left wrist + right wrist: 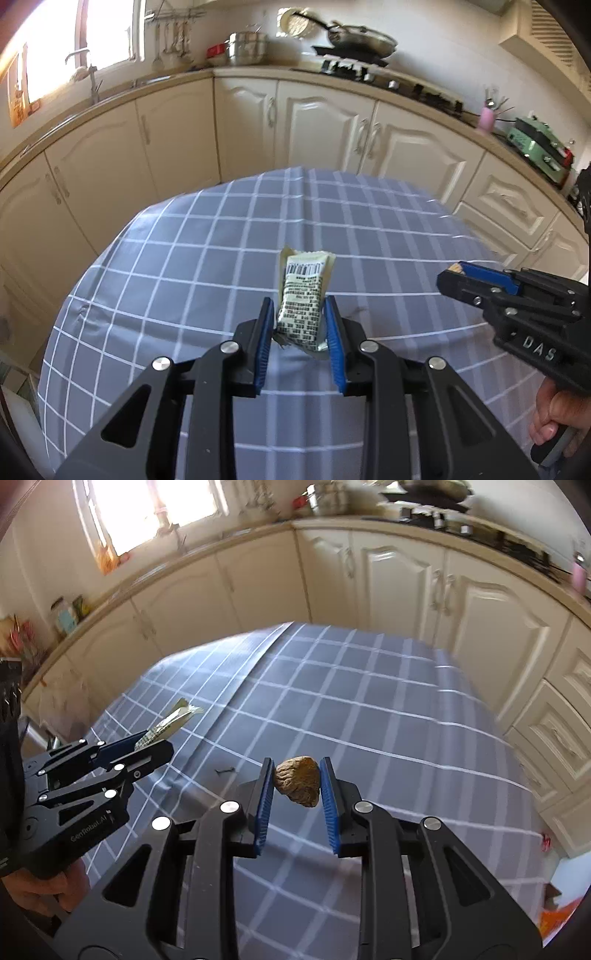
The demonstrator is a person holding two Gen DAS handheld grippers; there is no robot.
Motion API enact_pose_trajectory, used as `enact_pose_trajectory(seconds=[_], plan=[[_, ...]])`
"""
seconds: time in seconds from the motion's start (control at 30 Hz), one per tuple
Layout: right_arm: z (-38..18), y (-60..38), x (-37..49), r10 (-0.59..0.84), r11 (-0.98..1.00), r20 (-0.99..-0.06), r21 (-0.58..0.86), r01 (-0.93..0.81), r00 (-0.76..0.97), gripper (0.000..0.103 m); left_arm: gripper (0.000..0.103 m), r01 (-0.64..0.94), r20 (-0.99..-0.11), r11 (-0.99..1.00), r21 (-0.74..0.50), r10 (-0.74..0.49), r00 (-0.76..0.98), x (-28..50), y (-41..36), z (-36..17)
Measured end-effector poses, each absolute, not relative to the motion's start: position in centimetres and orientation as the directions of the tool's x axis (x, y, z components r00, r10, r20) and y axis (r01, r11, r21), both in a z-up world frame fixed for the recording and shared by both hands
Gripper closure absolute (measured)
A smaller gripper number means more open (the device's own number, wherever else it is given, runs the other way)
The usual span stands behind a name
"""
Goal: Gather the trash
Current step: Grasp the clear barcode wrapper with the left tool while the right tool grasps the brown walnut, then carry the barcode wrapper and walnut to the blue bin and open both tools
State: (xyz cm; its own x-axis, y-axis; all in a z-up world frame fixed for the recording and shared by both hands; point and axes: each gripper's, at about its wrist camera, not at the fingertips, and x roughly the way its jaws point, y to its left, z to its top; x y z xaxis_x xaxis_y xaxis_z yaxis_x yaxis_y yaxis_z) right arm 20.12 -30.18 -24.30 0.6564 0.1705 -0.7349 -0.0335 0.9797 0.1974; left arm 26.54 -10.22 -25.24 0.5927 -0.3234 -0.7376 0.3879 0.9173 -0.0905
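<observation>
Pick-up step: left hand-held gripper [300,320] clamps the wrapper [303,299], frame centre; right hand-held gripper [296,783] clamps the brown lump [297,781], both above the worktop [166,258]. Next: find a bin; none visible.

1. Two tongs: the left tongs [300,314] and the right tongs [297,775].
2. One snack wrapper [302,301].
3. One walnut [297,781].
4. One checked tablecloth [369,236] on the counter.
5. One pink cup [485,118].
6. One frying pan [362,40].
</observation>
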Motion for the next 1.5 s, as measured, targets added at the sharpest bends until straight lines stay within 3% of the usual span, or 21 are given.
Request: enact_pose_trajectory(seconds=[0.47, 0.73, 1.07, 1.4, 1.43, 1.47, 1.5], plan=[[-19.3, -48.7, 5.2, 0.002, 0.915, -0.611, 0.320, 0.245, 0.791, 0.078, 0.077, 0.634, -0.664, 0.769, -0.080, -0.516, 0.541, 16.3, -25.1, -19.2], [-22.9, -60.6, -3.8, -0.139, 0.783, -0.657, 0.385, 0.488, 0.741, 0.078, 0.077, 0.792, -0.695, 0.601, -0.110, -0.616, 0.371, 10.2, -38.1, -20.3], [-31.2, -67.4, -8.0, -0.112, 0.620, -0.747, 0.463, 0.633, 0.656, 0.078, 0.077, 0.854, -0.827, 0.489, -0.178, -0.545, 0.140, 6.3, -50.9, -27.7], [-36.2, -70.7, -7.7, -0.041, 0.535, -0.772, 0.519, 0.666, 0.635, 0.076, 0.074, 0.877, -0.894, 0.438, -0.199, -0.447, 0.020, 5.5, -56.9, -33.7], [-36.6, -71.0, -7.6, -0.034, 0.525, -0.777, 0.522, 0.672, 0.629, 0.073, 0.067, 0.882, -0.902, 0.433, -0.188, -0.432, 0.020, 5.4, -57.2, -34.1], [-37.0, -71.3, -7.7, -0.034, 0.512, -0.783, 0.520, 0.684, 0.621, 0.043, 0.042, 0.883, -0.905, 0.436, -0.175, -0.425, 0.030, 5.4, -57.4, -34.2], [-37.1, -71.5, -8.0, -0.049, 0.496, -0.786, 0.516, 0.698, 0.616, 0.027, 0.029, 0.877, -0.899, 0.450, -0.169, -0.436, 0.050, 5.6, -57.3, -34.1]])
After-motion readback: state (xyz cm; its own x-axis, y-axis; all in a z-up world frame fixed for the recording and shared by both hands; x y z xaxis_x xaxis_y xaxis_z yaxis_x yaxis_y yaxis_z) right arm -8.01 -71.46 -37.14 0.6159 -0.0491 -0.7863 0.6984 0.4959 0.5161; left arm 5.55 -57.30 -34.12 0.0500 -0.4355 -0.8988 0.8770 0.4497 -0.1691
